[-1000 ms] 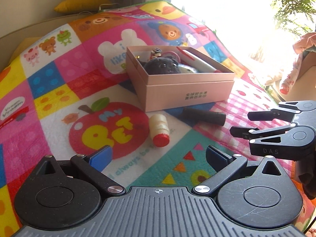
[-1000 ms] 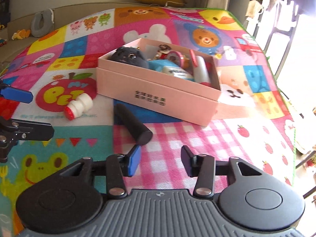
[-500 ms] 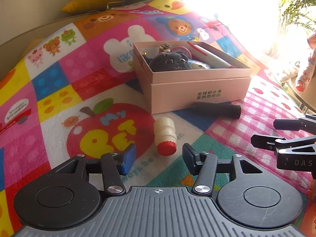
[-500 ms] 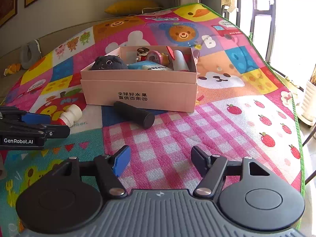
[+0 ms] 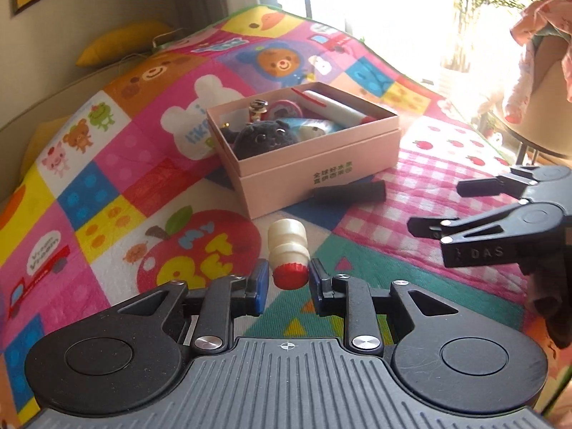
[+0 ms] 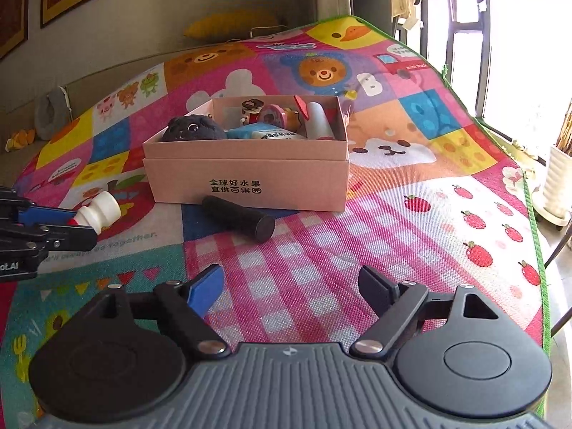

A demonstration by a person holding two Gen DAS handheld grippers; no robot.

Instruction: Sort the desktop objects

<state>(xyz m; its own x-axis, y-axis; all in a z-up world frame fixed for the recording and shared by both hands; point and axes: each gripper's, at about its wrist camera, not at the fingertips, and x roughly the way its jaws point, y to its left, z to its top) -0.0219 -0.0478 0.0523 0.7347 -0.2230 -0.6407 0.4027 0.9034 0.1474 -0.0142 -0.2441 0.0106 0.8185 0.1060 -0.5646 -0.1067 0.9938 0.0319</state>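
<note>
Red-capped little bottle (image 5: 288, 252) pinched at its cap end by the left gripper (image 5: 286, 282), likely bound for the pink box (image 5: 318, 175) just behind. Spread wide and empty over the play mat (image 6: 321, 268), just been opening: the right gripper (image 6: 291, 289), with the black tube (image 6: 238, 216) lying against the box front.

A pink box (image 6: 246, 175) of toys sits on the colourful mat (image 6: 411, 243), a black cylinder (image 6: 239, 216) touching its front.
</note>
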